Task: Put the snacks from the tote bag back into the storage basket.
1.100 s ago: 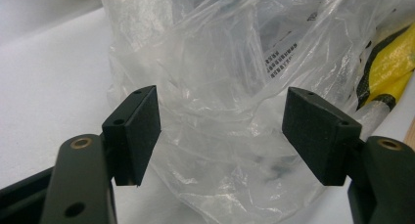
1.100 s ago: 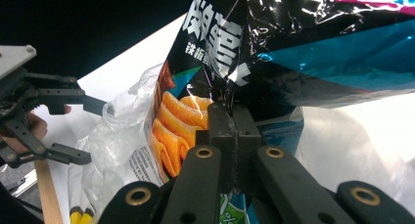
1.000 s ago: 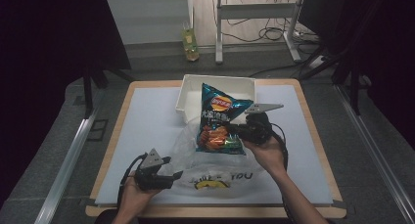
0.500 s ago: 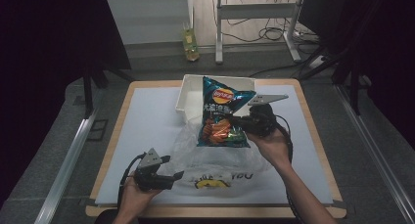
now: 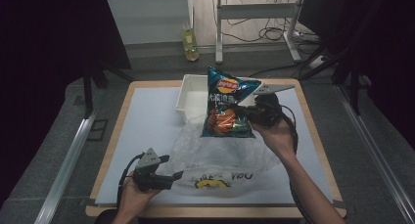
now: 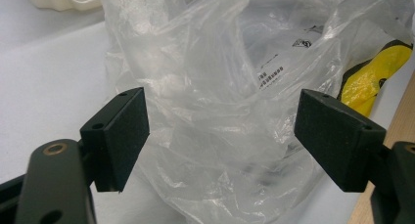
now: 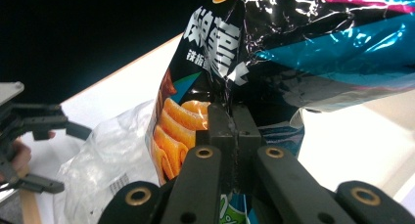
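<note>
While pinched (right gripper point(image 7: 234, 128)): chip bag point(image 5: 226, 104).

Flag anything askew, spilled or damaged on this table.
Nothing spilled or torn. The chip bag hangs pinched by one edge in the right hand-held gripper, above the crumpled clear plastic bag. The left hand-held gripper sits open at that bag. The white bin stands upright.

one chip bag point(image 5: 227, 104), one plastic bag point(image 5: 215, 155), one white bin point(image 5: 188, 94), two grippers.

Chip bag point(image 5: 226, 104) lifted slightly higher by right gripper point(image 5: 247, 111).
</note>
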